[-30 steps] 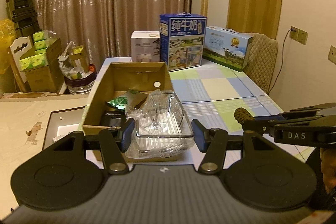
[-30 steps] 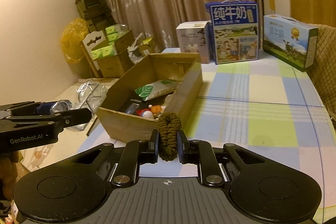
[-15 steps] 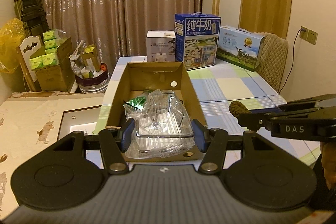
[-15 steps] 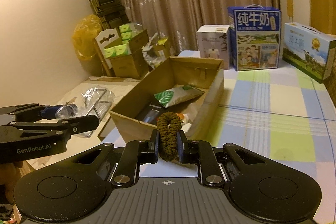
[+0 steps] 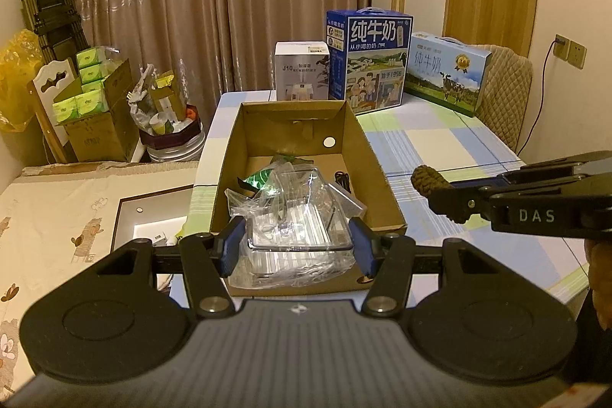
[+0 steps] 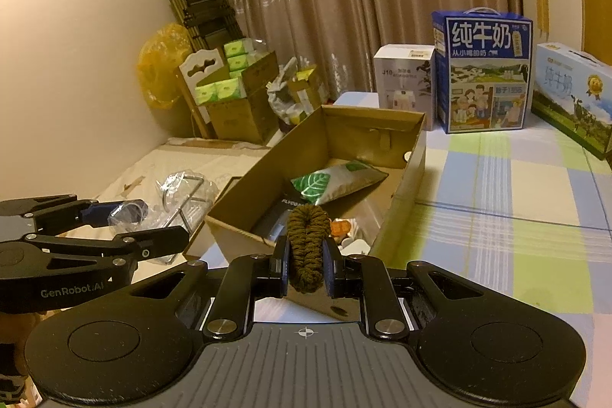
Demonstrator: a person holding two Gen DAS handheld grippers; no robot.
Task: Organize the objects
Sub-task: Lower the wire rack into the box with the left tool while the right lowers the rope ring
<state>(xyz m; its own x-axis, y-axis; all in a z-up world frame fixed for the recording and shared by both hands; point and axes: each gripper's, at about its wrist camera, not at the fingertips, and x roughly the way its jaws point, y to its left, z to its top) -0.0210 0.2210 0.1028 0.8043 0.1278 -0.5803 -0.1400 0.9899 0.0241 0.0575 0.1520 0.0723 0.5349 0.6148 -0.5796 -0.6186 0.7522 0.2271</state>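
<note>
Both grippers had swung toward the cardboard box [image 5: 294,155]: left gripper [image 5: 296,247] clamped the plastic-wrapped wire rack [image 5: 294,217], right gripper [image 6: 305,262] pinched the brown braided cord [image 6: 306,247], ready for dropping in.

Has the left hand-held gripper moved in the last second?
Yes. The left hand-held gripper, holding the plastic-wrapped wire rack, has swung right: the cardboard box now sits centred behind it instead of off to its left.
</note>
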